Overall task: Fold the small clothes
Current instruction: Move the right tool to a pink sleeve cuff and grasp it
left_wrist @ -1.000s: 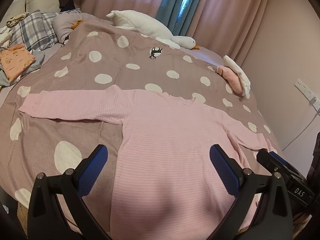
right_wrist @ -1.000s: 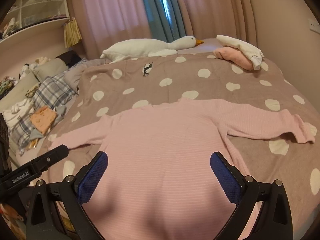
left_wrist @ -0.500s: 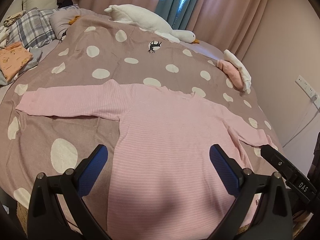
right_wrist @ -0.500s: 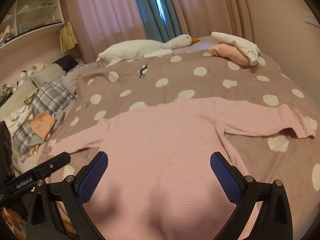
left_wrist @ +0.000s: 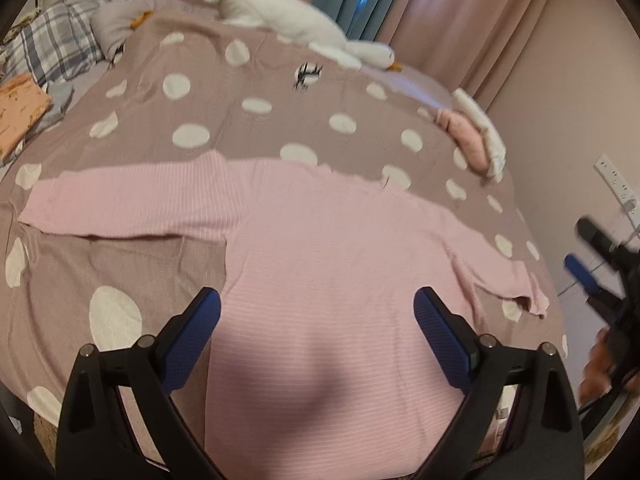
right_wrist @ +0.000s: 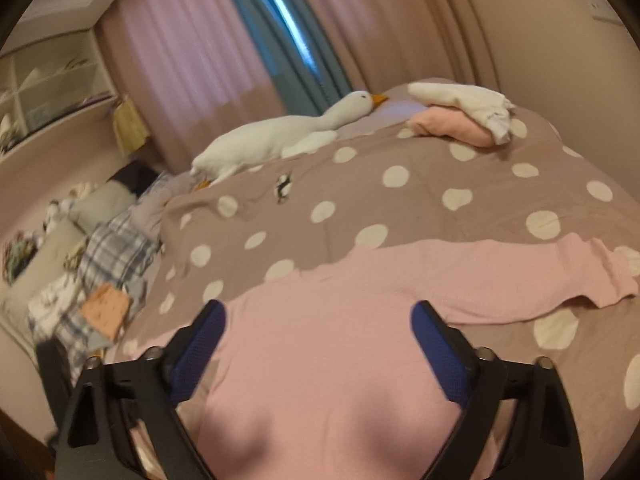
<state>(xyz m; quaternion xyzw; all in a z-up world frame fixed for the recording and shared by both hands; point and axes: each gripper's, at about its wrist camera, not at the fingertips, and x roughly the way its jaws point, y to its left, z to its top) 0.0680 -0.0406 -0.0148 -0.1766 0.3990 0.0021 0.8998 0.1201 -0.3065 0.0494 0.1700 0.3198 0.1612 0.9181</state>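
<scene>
Fingers (left_wrist: 196, 332) of both grippers apart and closing over the pink top (left_wrist: 320, 280), shelving (right_wrist: 52, 88) only in the right view

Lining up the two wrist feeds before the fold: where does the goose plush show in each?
Left wrist: goose plush at top centre, head and beak pointing right, beyond the pink top.
Right wrist: goose plush upper centre-left, beak toward the right.
Shared landmark: the penguin patch on the dotted blanket.
</scene>
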